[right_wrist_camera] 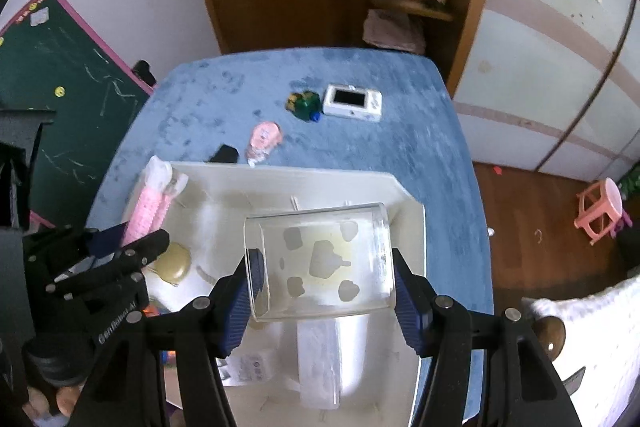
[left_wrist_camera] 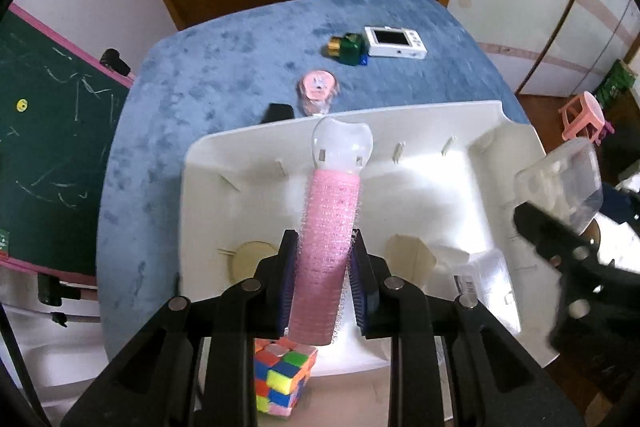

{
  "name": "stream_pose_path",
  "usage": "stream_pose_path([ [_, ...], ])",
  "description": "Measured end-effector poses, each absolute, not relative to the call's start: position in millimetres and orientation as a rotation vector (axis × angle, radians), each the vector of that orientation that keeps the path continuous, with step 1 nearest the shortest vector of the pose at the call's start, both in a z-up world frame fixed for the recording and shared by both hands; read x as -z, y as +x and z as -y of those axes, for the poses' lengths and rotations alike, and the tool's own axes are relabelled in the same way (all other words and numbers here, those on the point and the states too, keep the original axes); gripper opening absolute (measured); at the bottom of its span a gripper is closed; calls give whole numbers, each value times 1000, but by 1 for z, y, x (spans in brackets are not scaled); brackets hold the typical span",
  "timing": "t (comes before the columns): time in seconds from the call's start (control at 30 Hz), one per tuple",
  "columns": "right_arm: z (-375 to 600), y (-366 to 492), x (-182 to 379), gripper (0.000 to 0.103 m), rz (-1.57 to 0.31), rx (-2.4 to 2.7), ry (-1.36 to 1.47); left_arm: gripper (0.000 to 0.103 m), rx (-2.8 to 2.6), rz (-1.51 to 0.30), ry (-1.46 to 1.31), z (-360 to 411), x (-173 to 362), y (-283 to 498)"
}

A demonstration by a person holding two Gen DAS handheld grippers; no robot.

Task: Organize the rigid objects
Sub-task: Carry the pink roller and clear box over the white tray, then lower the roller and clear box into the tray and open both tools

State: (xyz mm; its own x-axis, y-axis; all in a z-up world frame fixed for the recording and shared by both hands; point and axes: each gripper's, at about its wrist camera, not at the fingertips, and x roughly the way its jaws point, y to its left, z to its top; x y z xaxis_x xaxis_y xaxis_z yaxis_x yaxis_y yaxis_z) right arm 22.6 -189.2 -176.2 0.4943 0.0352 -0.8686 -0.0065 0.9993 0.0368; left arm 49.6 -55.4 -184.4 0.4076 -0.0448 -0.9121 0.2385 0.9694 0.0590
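My left gripper [left_wrist_camera: 325, 247] is shut on a pink hair roller clip [left_wrist_camera: 326, 243] with a clear white head, held over the white tray [left_wrist_camera: 400, 115]. It also shows in the right wrist view [right_wrist_camera: 150, 203] at the tray's left edge. My right gripper [right_wrist_camera: 326, 283] is shut on a clear plastic box [right_wrist_camera: 320, 259] with small white pieces inside, held above the tray [right_wrist_camera: 408, 203]. The box shows in the left wrist view [left_wrist_camera: 560, 183] at the right. A colourful puzzle cube [left_wrist_camera: 282, 379] sits below the left gripper.
On the blue tablecloth [left_wrist_camera: 200, 87] beyond the tray lie a white handheld device [left_wrist_camera: 394, 43], a green toy [left_wrist_camera: 348, 49], a pink round item [left_wrist_camera: 318, 93] and a small black object [left_wrist_camera: 278, 113]. A clear packet [right_wrist_camera: 320, 359] and beige discs [left_wrist_camera: 250, 261] lie in the tray.
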Motion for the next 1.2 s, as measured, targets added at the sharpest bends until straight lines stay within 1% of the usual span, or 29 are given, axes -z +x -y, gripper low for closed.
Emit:
stream_pose_path([
  [0.23, 191, 24, 218, 62, -1129, 5, 23, 26, 176, -1144, 182, 64, 204, 55],
  [0.5, 190, 32, 247, 62, -1200, 23, 24, 26, 174, -1181, 183, 70, 227, 65],
  [0.97, 181, 48, 259, 62, -1229, 45, -7, 27, 152, -1240, 177, 68, 248, 78],
  [1.13, 180, 50, 263, 63, -1241, 49, -15, 30, 145, -1272, 176, 67, 257, 81],
  [1.17, 181, 50, 264, 63, -1243, 48, -13, 37, 141, -1279, 179, 66, 259, 82],
  [1.2, 180, 50, 264, 63, -1244, 48, -12, 41, 135, -1284, 183, 65, 260, 83],
])
